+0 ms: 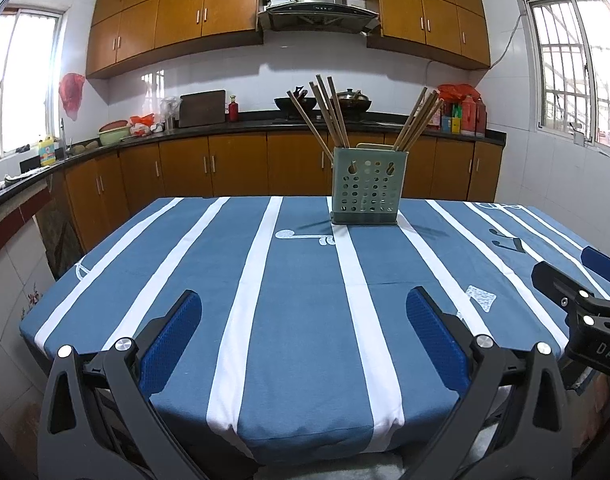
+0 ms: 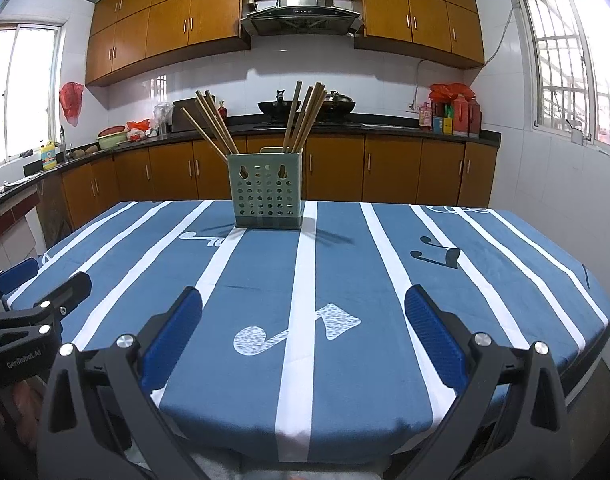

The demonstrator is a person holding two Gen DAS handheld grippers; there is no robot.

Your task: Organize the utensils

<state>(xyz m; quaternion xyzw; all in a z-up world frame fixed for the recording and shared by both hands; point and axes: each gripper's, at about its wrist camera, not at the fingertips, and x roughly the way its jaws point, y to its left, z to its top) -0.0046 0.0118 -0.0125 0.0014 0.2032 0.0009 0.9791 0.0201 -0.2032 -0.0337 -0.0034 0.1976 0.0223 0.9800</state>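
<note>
A grey-green perforated utensil holder [image 1: 364,187] [image 2: 268,192] stands near the far edge of the table. Several wooden chopsticks [image 1: 325,114] [image 2: 213,124] lean out of its left side, and another bunch [image 1: 419,120] [image 2: 305,116] leans out of its right side. My left gripper [image 1: 303,316] hovers over the near edge of the table, open and empty, far from the holder. My right gripper [image 2: 303,312] is likewise open and empty at the near edge. Each gripper also shows in the other's view: the right gripper [image 1: 577,276] at the right, the left gripper [image 2: 45,280] at the left.
The table carries a blue cloth with white stripes and music-note prints [image 1: 301,320] [image 2: 305,280]. Behind it runs a dark kitchen counter [image 1: 225,126] with woks, bottles and bowls, above wooden cabinets. Windows are on both side walls.
</note>
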